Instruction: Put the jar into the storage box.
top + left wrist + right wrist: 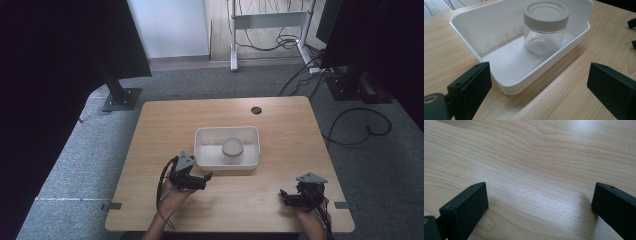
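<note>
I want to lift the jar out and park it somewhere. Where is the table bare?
Bare wood lies between the left claw and right claw, in front of the white tray. The table is also free left, right and behind the tray, except near the small hole. The jar crowds the tray's middle.
</note>
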Motion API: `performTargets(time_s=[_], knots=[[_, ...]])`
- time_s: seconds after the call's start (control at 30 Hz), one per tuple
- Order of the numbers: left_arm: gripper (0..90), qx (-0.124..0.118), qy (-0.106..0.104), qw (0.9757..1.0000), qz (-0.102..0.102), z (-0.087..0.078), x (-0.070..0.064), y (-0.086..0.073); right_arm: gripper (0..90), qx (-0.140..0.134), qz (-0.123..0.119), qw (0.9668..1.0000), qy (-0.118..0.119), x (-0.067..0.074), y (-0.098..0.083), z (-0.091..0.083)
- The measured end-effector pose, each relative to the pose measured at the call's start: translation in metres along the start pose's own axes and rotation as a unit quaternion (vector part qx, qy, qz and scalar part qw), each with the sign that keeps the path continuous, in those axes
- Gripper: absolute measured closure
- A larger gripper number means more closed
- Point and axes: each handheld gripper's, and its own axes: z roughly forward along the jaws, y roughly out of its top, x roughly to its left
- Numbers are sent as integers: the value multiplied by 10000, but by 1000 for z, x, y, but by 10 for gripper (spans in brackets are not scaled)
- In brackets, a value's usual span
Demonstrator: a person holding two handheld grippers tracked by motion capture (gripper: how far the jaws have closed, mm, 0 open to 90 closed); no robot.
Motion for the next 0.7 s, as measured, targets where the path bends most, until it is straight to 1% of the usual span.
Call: performTargets(time_s=[0.13,0.23,0.43,0.57,0.7], knots=[[54,-7,22,10000,-34,-4,1,-7,4,1,2,10000,0,0,0,0],[54,7,46,10000,-23,-6,2,-12,4,-1,1,10000,0,0,0,0],[53,4,33,10000,-43,-7,2,-21,4,1,1,10000,0,0,0,0],[53,66,88,9999,-50,-7,2,-31,4,-1,1,10000,0,0,0,0],[53,120,136,9998,-51,-7,1,-37,4,0,1,10000,1,0,0,0]])
